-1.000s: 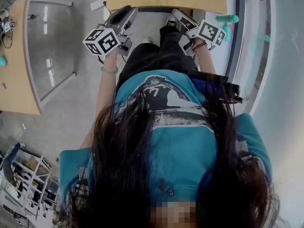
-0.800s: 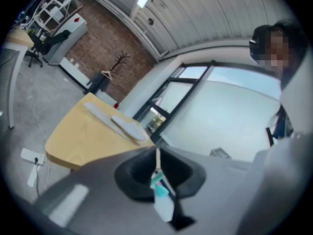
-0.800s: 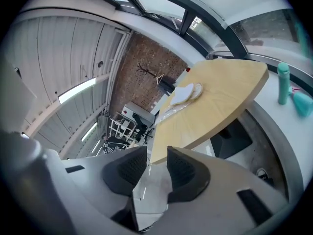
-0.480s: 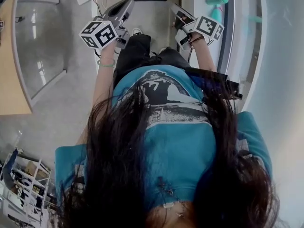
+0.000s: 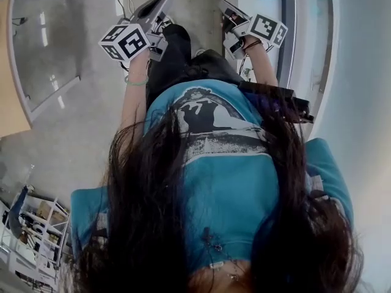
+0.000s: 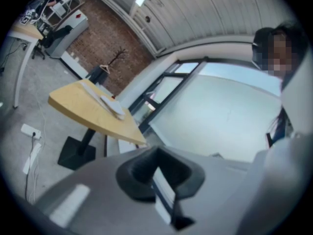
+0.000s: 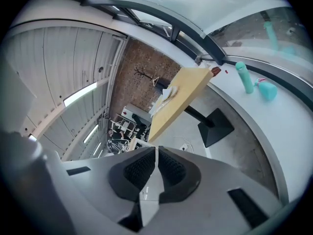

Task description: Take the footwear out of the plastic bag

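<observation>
Plastic bag [image 6: 108, 103]: I see only a pale, flattish bundle lying on the yellow counter [image 6: 85, 112], near the middle of its top. Footwear: too small and far for me to make out, inside or otherwise.

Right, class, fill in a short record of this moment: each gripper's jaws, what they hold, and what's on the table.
left gripper: jaws shut, nothing between them
right gripper: jaws have just been closing, now almost together, nothing between them
wooden table: stands across the floor, apart from both grippers
white item: lies on the table, too small to identify
</observation>
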`<state>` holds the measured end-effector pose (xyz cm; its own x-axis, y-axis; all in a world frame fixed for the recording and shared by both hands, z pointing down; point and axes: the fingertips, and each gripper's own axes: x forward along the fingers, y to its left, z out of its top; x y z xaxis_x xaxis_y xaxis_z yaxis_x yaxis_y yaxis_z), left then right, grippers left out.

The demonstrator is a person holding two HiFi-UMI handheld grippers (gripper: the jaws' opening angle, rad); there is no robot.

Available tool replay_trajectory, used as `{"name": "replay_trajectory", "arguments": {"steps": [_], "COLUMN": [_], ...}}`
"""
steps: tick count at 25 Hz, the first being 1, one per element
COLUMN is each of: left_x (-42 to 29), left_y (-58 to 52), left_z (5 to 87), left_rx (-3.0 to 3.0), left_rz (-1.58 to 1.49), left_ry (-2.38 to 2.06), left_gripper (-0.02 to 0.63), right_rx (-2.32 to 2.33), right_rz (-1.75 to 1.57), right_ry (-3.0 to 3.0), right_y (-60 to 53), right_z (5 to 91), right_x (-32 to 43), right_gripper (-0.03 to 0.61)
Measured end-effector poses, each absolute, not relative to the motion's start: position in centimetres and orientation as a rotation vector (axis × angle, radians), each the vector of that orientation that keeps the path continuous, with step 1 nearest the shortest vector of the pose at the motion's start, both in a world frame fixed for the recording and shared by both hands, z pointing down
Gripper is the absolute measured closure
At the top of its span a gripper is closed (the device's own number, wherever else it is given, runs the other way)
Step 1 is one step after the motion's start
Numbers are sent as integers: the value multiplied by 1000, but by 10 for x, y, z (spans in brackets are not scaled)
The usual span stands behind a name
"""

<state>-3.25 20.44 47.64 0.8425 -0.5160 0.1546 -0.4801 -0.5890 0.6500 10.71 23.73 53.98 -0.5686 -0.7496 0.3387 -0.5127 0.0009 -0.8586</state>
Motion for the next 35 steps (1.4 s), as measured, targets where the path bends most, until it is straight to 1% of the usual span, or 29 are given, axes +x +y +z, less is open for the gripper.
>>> {"name": "replay_trajectory", "arguments": {"steps": [10, 24, 30, 35], "left_x": [-46, -42, -42, -43], "left_y": [221, 221, 223, 218], "left_z": [476, 462, 471, 458], "left_rx": [2279, 2314, 2316, 2344], "left_rz": [-76, -101, -129, -132], "left_ry": [-806, -831, -854, -862], "left_gripper": [612, 612, 612, 612], "right_rx": [-1281, -1234, -1222, -1209], "right_rz": [-1572, -1508, -1491, -1471], "right_ry": [2074, 2162, 2199, 2206], "right_y": [237, 232, 233, 226], "right_z": [541, 521, 529, 518], "right_x": [104, 97, 97, 94], "right_gripper": [549, 558, 561, 561]}}
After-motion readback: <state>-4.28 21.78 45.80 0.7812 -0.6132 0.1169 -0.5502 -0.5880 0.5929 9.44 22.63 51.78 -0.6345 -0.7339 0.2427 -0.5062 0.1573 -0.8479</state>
